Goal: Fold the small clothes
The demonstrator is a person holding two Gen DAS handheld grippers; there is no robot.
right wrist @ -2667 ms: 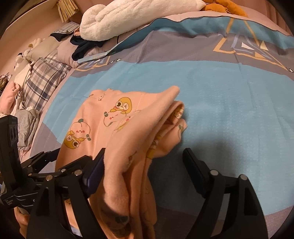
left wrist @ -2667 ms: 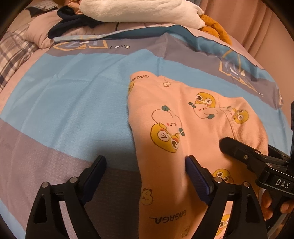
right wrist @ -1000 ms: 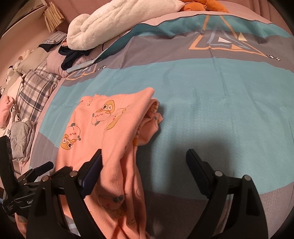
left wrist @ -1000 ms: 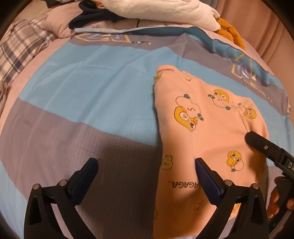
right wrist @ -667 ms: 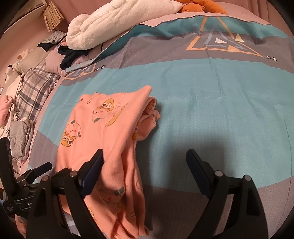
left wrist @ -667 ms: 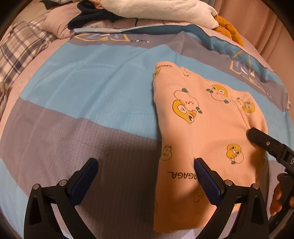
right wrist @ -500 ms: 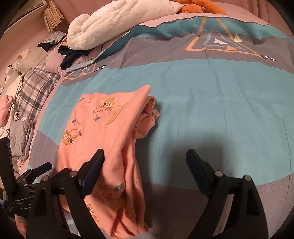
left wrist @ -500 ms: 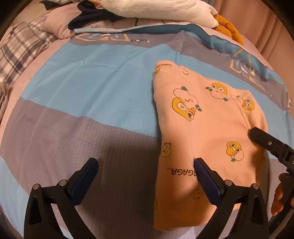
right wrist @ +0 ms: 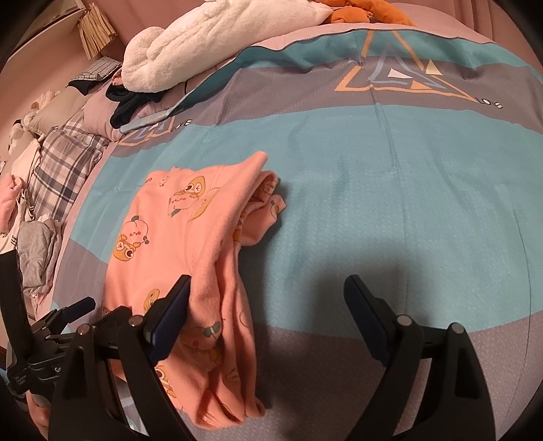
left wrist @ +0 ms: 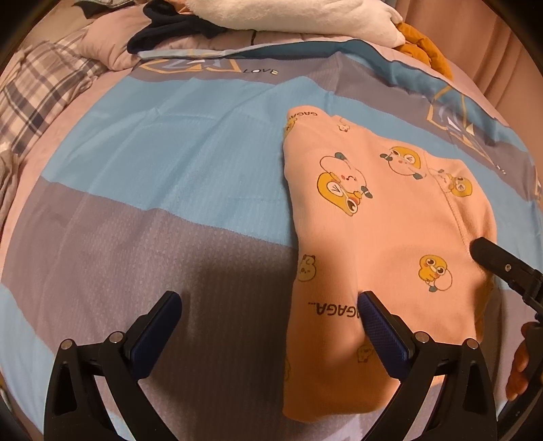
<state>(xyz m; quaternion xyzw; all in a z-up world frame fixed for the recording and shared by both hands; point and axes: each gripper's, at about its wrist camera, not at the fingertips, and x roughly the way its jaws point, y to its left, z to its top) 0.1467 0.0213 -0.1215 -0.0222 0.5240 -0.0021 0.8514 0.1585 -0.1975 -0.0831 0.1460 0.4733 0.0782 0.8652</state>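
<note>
Left wrist view: A bed cover [left wrist: 169, 176] with blue and grey bands fills the frame; "LOVE" is printed near its far edge. Behind it lie a white fluffy blanket [left wrist: 305, 17], a dark garment [left wrist: 169, 30] and a plaid pillow [left wrist: 37, 98]. The folded pink garment [left wrist: 383, 237] (cartoon duck print, "GAGAGA..." lettering) lies flat on the cover. The left gripper [left wrist: 268, 325] is released, jaws wide apart; its right finger sits over the garment's near part, its left finger over bare cover. Whether the finger touches the cloth cannot be told. The right gripper [left wrist: 502, 268] shows at the garment's right edge.

Right wrist view: The same cover [right wrist: 390, 190] carries a triangle emblem. Loose clothes [right wrist: 34, 251] lie at the left. The garment [right wrist: 190, 257] shows 2 or more stacked layers. The right gripper [right wrist: 268, 315] is released, its left finger beside the garment's right edge.
</note>
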